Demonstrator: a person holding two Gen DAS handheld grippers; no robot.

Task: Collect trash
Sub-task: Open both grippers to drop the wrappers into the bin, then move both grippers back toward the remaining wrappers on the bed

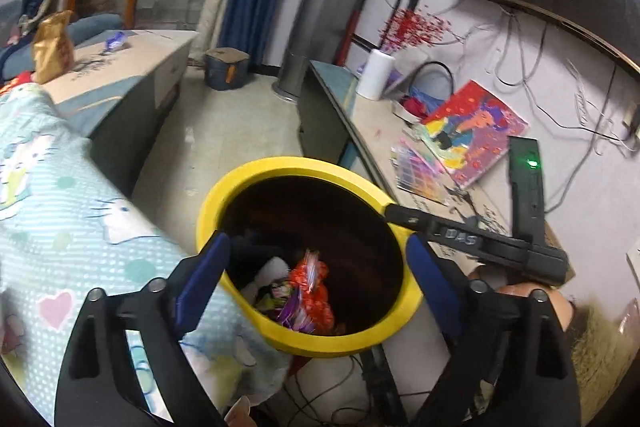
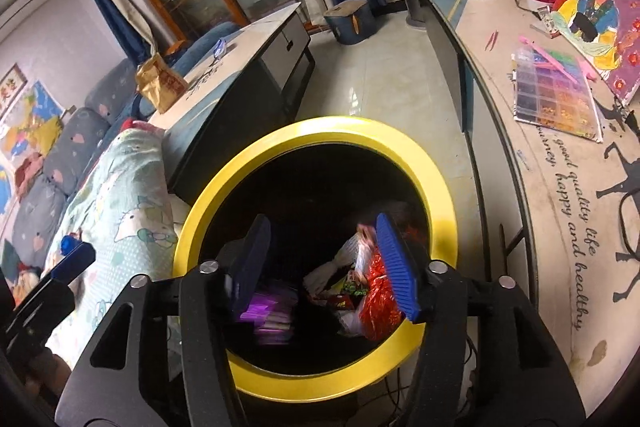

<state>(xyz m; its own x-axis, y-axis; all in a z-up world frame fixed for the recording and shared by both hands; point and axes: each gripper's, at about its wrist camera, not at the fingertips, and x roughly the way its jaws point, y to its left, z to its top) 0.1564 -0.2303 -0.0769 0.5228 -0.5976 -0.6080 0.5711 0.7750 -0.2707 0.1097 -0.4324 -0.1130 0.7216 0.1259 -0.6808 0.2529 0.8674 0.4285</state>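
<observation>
In the left wrist view, the left gripper (image 1: 316, 259) has its blue-padded fingers spread wide and holds nothing. Between them stands the round yellow-rimmed trash bin (image 1: 248, 179) with dark inside. At its bottom lie crumpled red and purple wrappers (image 1: 310, 287), blurred, so single pieces are hard to separate. At 3 o'clock the black body of the other tool (image 1: 480, 239) crosses the rim; its fingertips are hidden. The pale blue cartoon-print blanket (image 1: 60, 195) fills 9 o'clock. A gold paper bag (image 1: 52, 47) stands on the far cabinet at 10 o'clock.

In the right wrist view, the right gripper (image 2: 320, 267) is also open and empty over the same bin (image 2: 320, 131). The shiny red wrapper (image 2: 378, 303) is partly hidden behind the right finger; a purple smear (image 2: 268, 315) at 7 o'clock is too blurred to name.
</observation>
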